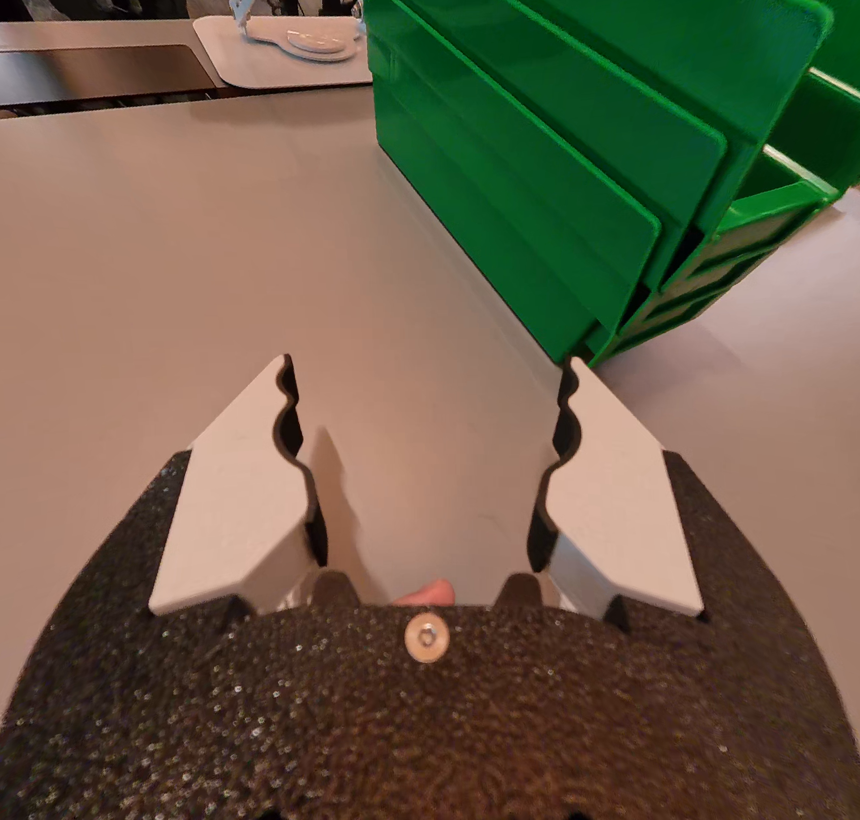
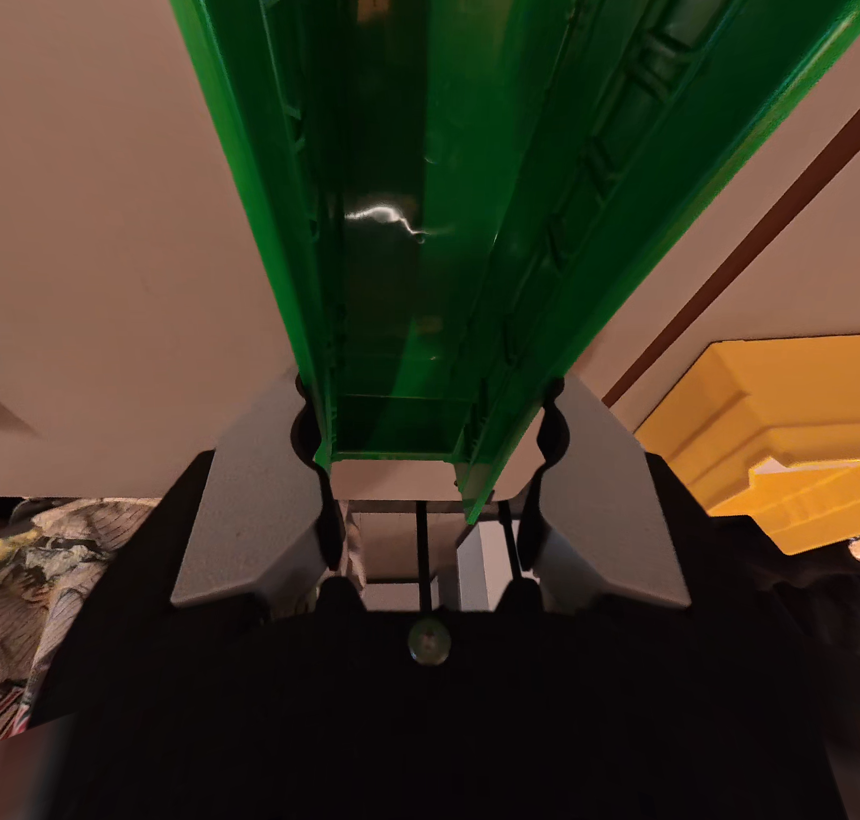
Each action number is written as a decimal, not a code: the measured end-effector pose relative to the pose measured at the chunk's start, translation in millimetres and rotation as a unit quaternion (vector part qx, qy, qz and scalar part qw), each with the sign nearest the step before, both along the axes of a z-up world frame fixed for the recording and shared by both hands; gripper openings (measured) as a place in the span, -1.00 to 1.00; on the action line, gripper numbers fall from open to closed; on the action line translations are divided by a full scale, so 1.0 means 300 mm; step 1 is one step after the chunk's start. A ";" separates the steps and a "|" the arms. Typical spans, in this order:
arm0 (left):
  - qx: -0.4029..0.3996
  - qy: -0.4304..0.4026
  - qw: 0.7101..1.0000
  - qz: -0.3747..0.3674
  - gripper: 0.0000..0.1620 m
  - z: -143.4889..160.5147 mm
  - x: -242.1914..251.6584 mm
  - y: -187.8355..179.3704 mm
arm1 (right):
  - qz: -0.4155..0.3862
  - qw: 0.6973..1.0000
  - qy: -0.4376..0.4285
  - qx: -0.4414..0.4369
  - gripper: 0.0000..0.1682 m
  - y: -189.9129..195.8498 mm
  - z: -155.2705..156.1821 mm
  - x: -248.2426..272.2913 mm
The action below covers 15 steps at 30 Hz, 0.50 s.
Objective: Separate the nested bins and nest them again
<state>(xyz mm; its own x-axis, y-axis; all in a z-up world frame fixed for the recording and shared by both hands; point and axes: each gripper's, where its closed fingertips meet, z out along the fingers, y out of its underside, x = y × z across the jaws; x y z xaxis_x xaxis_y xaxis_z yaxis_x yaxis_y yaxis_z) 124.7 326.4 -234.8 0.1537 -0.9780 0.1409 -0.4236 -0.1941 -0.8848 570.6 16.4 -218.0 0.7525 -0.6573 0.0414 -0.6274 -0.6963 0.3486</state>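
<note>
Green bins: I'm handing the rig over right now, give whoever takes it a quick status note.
Left gripper: open, empty, low over the table, just beside the near corner of the green bins.
Right gripper: fingers straddle the end of the green bin stack; whether they are gripping it is unclear.
Bins: at least three shells nested, resting on the table.
Done: nothing is visibly separated.
Left: pull the bins apart, then nest them again.
A yellow bin sits off the table's edge.

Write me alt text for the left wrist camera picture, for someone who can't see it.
The open, empty left gripper hovers over a beige table, just short of a stack of nested green bins standing ahead to its right. A white stand sits on a mat at the far edge.
</note>
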 end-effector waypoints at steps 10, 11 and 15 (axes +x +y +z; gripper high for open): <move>-0.006 0.008 1.000 0.001 0.36 -0.021 -0.005 0.008 | -0.014 1.000 -0.014 0.003 0.42 -0.002 -0.009 -0.007; -0.007 0.010 1.000 0.002 0.36 -0.026 -0.004 0.008 | -0.024 1.000 -0.015 0.001 0.47 -0.007 -0.005 -0.010; -0.007 0.012 1.000 -0.001 0.36 -0.027 0.005 -0.003 | -0.016 0.999 -0.039 0.003 0.70 -0.012 0.057 -0.007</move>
<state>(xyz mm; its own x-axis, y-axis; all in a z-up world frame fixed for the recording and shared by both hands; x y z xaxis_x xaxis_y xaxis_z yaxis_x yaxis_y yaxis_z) 126.1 325.6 -242.9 0.1546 -0.9765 0.1503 -0.4444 -0.2046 -0.8722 568.4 12.7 -200.9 0.7261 -0.6810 0.0953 -0.6741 -0.6777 0.2938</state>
